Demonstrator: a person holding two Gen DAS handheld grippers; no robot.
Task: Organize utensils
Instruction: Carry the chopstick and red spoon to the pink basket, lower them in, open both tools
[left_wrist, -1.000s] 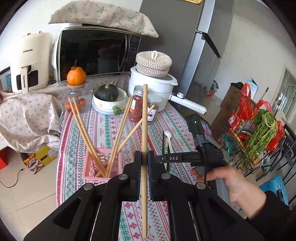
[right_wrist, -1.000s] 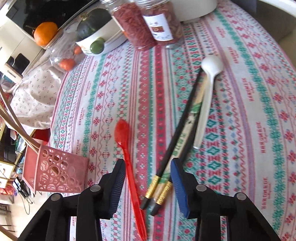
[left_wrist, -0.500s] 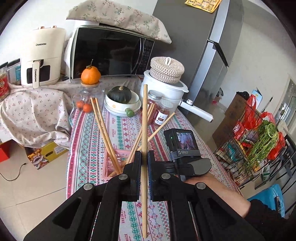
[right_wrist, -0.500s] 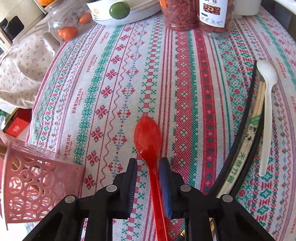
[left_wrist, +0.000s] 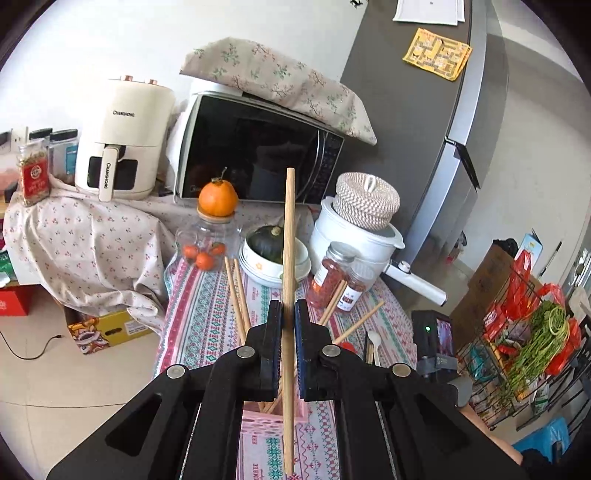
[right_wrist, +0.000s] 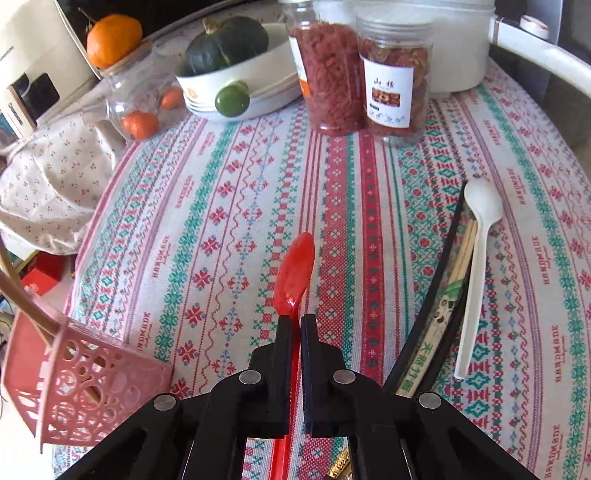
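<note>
Right now our right gripper has its jaws clamped on the red spoon, low over the worktop, while our left gripper pinches a wooden chopstick upright above the pink basket. We judge both are mid-transfer; next, each piece needs lowering into that basket, among the chopsticks already standing there

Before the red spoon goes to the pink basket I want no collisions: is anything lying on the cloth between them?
Nothing visible does. The right gripper is shut on the red spoon; only bare tablecloth lies between it and the pink basket. Wooden chopsticks already stand inside it.
</note>
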